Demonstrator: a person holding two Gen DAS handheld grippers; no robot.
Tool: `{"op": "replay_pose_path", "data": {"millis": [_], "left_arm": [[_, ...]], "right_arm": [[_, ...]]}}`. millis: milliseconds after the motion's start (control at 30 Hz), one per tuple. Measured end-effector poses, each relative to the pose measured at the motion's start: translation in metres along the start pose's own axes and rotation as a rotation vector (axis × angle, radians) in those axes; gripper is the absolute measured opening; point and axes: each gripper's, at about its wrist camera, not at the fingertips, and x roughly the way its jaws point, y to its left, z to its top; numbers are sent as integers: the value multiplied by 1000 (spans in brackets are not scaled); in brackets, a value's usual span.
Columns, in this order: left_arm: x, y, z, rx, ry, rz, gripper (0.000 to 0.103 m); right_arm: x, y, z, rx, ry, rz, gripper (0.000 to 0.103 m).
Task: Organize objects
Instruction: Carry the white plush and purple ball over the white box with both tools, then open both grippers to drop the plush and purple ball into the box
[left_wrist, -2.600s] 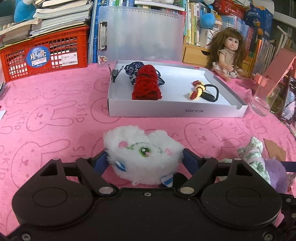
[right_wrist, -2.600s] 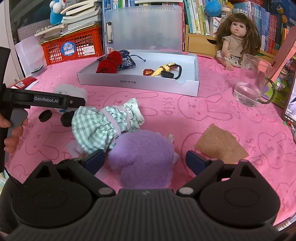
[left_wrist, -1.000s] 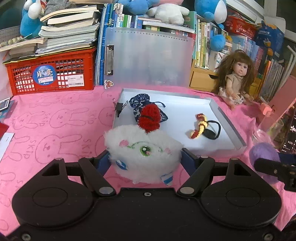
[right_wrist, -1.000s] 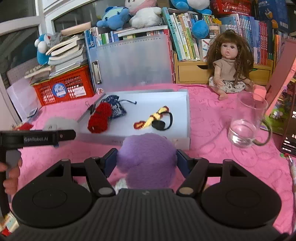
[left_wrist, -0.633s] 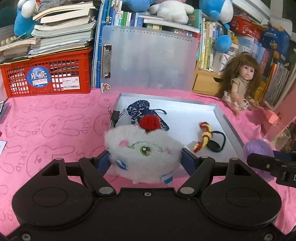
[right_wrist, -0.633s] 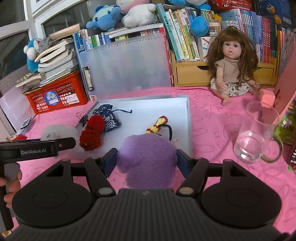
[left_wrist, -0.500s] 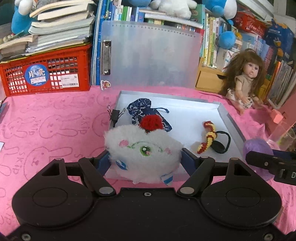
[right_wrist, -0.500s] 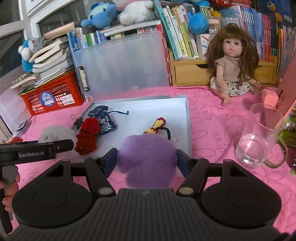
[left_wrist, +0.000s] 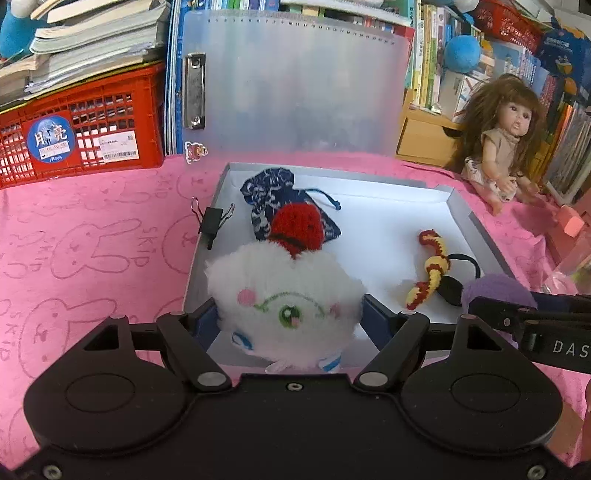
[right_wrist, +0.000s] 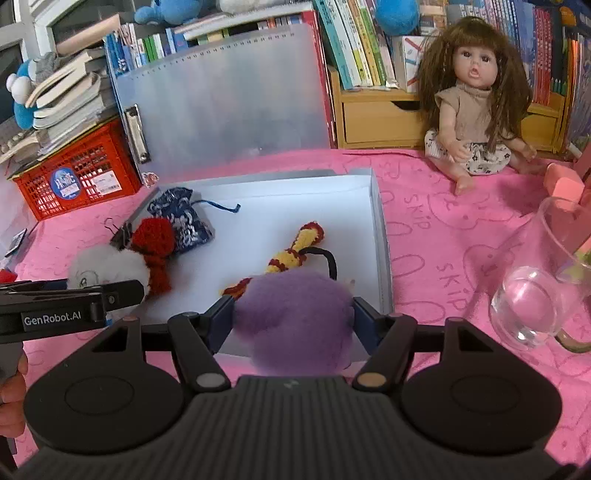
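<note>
My left gripper (left_wrist: 290, 319) is shut on a fluffy white plush (left_wrist: 284, 302) with a green embroidered eye, held over the near left part of the white box (left_wrist: 476, 229). My right gripper (right_wrist: 293, 319) is shut on a purple plush (right_wrist: 295, 317), held over the near edge of the same white box (right_wrist: 378, 236). The box holds a red knitted piece (left_wrist: 299, 225), a blue patterned pouch (left_wrist: 271, 201) and a yellow-and-red knitted hair tie (left_wrist: 432, 269). Each gripper shows in the other's view: the right gripper (left_wrist: 498, 314) and the left gripper (right_wrist: 92, 291).
A black binder clip (left_wrist: 212, 219) lies by the box's left wall. A glass mug (right_wrist: 539, 288) stands on the pink cloth at the right, a doll (right_wrist: 476, 110) sits behind it. A red basket (left_wrist: 74, 140), a translucent clipboard (left_wrist: 295, 88) and books line the back.
Both grippers have carried their plush toys up off the cloth and forward over the white box, sinking a little; the box now looks closer in both views.
</note>
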Motion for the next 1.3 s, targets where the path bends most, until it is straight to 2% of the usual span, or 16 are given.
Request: {"op": "replay_pose_path", "data": {"millis": [400, 567, 767, 967, 1300], "left_arm": [[25, 4, -2, 10, 23, 0, 75], [35, 5, -4, 6, 39, -7, 71], [38, -1, -5, 44, 29, 13, 70], [29, 3, -3, 31, 18, 12, 75], [-17, 4, 0, 77, -47, 15, 85]], "right_arm": [[25, 1, 2, -19, 28, -15, 70], [35, 1, -1, -12, 42, -17, 70], [41, 3, -1, -26, 47, -16, 70], [39, 3, -1, -20, 36, -6, 81], [4, 8, 1, -44, -19, 21, 86]]}}
